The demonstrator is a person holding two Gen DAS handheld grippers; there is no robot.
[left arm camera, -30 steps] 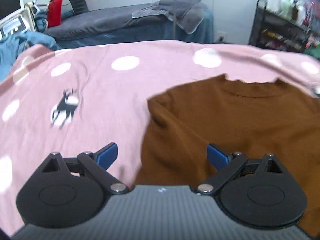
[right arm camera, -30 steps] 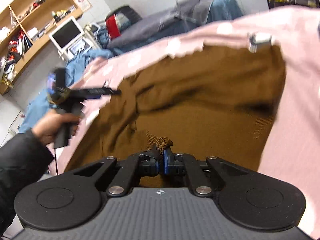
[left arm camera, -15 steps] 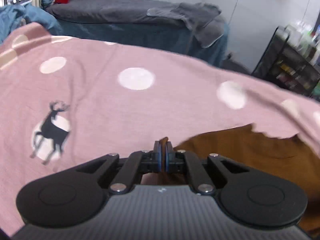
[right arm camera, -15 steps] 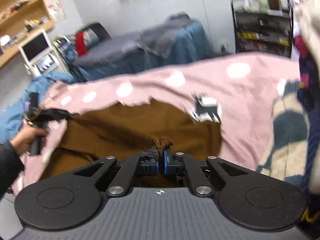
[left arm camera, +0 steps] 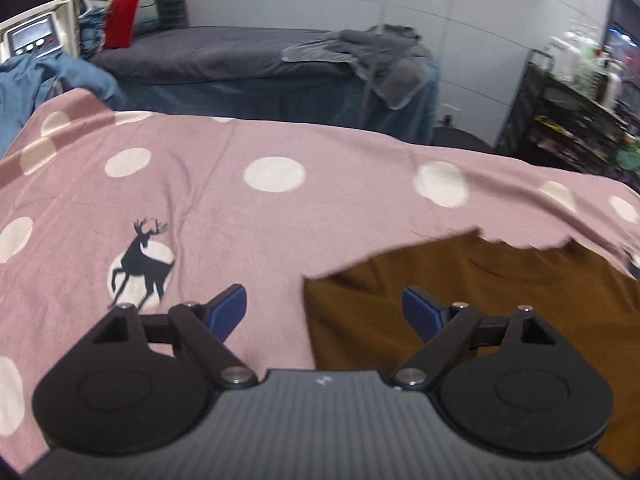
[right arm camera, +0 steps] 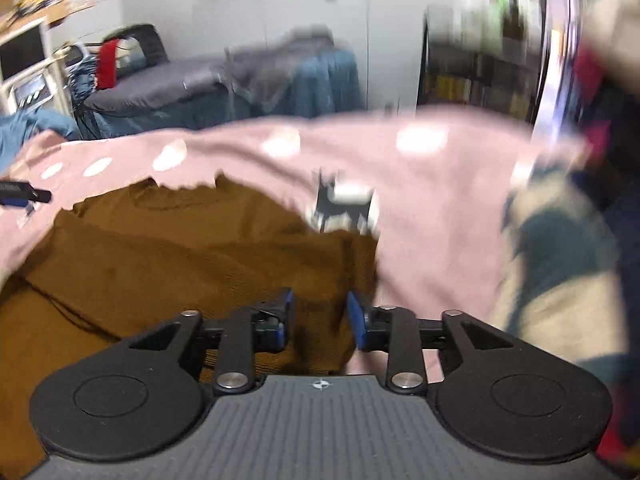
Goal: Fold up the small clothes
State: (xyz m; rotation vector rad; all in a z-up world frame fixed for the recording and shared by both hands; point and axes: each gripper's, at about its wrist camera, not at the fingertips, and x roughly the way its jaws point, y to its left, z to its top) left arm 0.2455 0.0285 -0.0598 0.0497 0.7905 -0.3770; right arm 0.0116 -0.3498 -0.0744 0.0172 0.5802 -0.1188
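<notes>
The brown sweater [left arm camera: 500, 300] lies across the lower right of the left wrist view, spread on the pink dotted sheet [left arm camera: 280, 216], its collar toward the top. One crease shows at lower left of the right wrist view, so folding looks barely begun. The left gripper [left arm camera: 324, 308] and right gripper [right arm camera: 320, 316] both hang spread apart, holding nothing.

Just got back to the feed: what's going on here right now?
A person is folding a brown sweater laid on a pink polka-dot sheet. Both handheld grippers are open and gripping nothing: the left gripper hovers at the sweater's left edge, the right gripper over its right edge. A patterned pile of other clothes lies to the right, blurred.
</notes>
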